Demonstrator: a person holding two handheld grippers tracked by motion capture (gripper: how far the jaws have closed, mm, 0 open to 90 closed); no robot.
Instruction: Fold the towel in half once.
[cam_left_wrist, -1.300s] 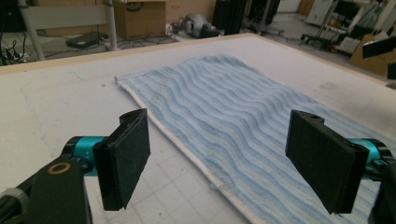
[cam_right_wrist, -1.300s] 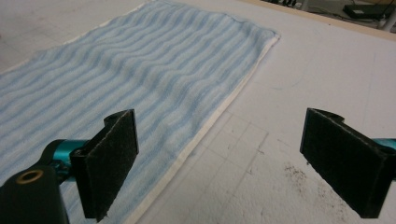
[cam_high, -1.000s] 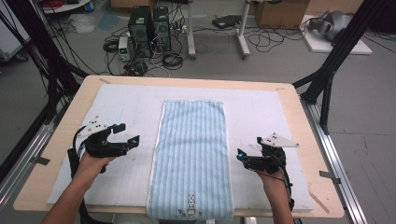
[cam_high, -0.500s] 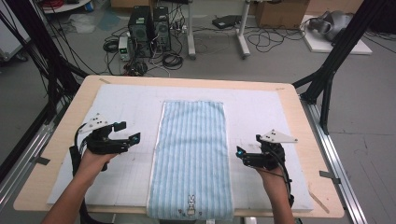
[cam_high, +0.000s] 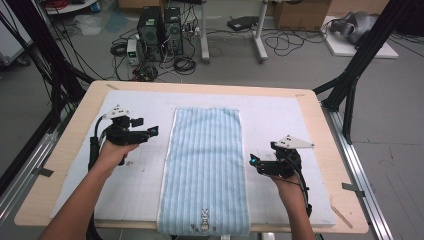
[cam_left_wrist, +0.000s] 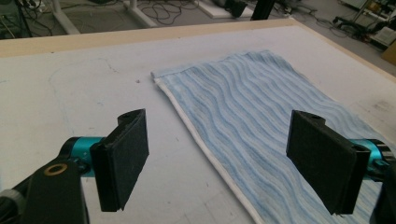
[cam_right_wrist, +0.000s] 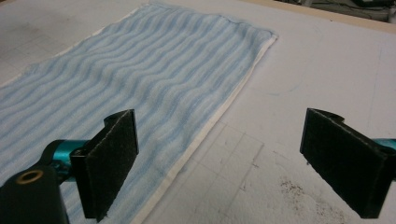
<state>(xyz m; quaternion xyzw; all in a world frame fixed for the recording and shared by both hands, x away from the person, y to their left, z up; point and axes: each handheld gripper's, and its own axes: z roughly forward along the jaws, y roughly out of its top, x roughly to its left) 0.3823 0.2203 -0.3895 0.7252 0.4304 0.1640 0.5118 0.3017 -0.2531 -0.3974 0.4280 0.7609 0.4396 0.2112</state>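
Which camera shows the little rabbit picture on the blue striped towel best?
The high view: the small rabbit motif sits at the near end of the light blue striped cloth towel. Both gripper views show the towel's far part and white side edges, not the rabbit.

We see the desk (cam_high: 310, 107) from high above; both gripper views look low and close across the blue towel (cam_high: 206, 165) (their shared ground).

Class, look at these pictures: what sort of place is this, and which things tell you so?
Probably a lab or workshop, not a home. Desktop computer towers stand on the floor among loose cables, and black frame struts flank the table, where a striped towel lies.
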